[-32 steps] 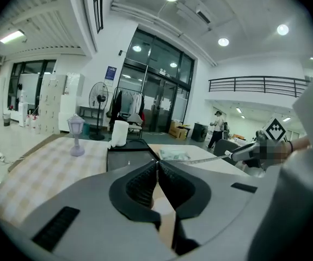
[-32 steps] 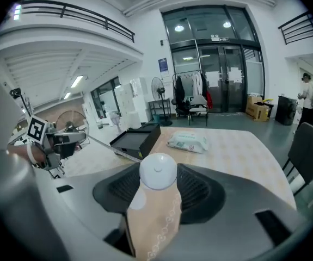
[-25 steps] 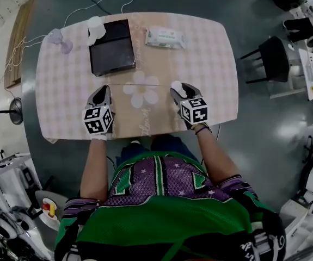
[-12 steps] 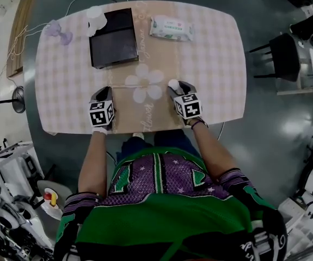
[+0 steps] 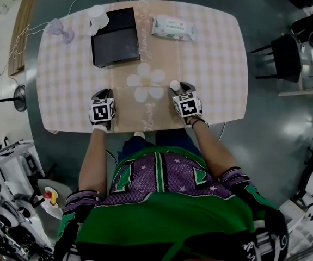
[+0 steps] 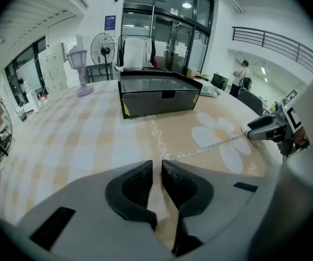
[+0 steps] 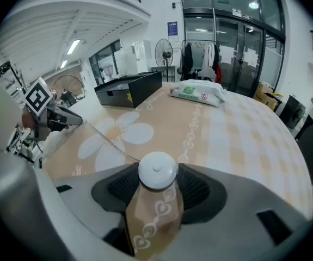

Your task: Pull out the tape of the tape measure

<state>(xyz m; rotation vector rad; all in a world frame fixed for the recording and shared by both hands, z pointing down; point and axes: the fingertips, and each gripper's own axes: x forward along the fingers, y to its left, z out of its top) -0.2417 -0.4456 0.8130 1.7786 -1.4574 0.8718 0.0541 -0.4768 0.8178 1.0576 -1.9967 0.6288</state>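
Large open lab-style hall: glass doors (image 6: 170, 37) at top centre of the left gripper view, mezzanine railing (image 6: 278, 41) upper right, pedestal fan (image 6: 103, 49) upper left; polished grey floor (image 5: 270, 137), black chair (image 5: 276, 58) at right overhead.

**Out of Sight**

The tape measure (image 7: 157, 170) shows only its round top; its sides sit behind the pads (image 7: 195, 188) of the right gripper (image 7: 157, 182). Markings on the tape (image 6: 210, 146) are too fine to read (likewise the print on the wipes pack (image 7: 198, 93)).
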